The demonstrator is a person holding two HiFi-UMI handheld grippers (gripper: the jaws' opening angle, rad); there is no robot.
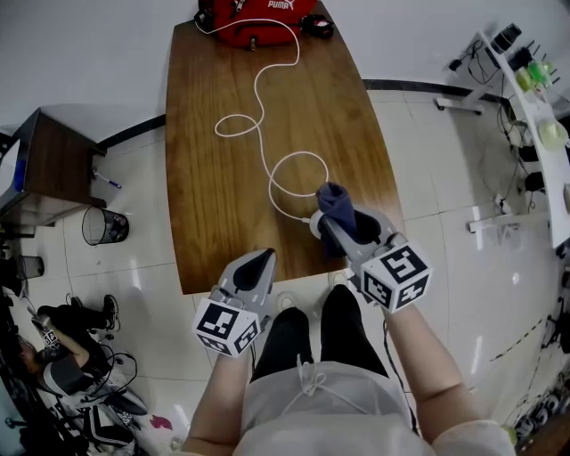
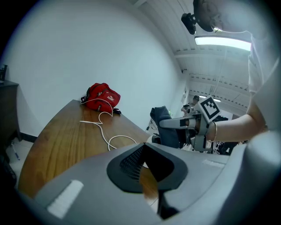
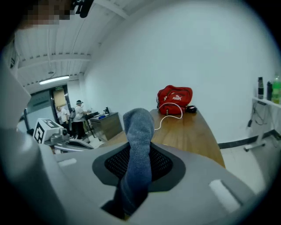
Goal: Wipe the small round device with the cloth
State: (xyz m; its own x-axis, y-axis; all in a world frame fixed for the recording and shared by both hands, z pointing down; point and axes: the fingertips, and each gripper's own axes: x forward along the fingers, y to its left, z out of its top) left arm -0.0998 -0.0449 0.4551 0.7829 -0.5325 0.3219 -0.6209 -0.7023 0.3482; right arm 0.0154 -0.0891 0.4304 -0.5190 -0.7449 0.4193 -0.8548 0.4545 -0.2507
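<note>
Wood-brown and long, the surface (image 1: 223, 196) runs away from the person, who stands at its near end with a gripper in each hand. The right gripper (image 1: 337, 230) reaches over the near right corner, its fingers clamped on a blue-grey cloth (image 1: 337, 205). The cloth stands up in a bunched roll past the fingertips, and its lower end trails back between the fingers. Just beside that cloth, on its left as seen from the head view, sits the small round device (image 1: 314, 223), white and partly hidden by the cloth and gripper. Whether the cloth actually presses on it I cannot tell from where I look.

A white cable (image 1: 258, 98) leads from the device in loose loops up the wood to a red bag (image 1: 254, 18) at the far end.

The left gripper (image 1: 261, 260) hangs at the near edge, left of the right one and apart from it. Its fingers are closed together with nothing between them, and it touches neither cloth nor device.

On the tiled floor to the left stands a mesh waste basket (image 1: 105, 225) beside a dark cabinet (image 1: 53, 165).
</note>
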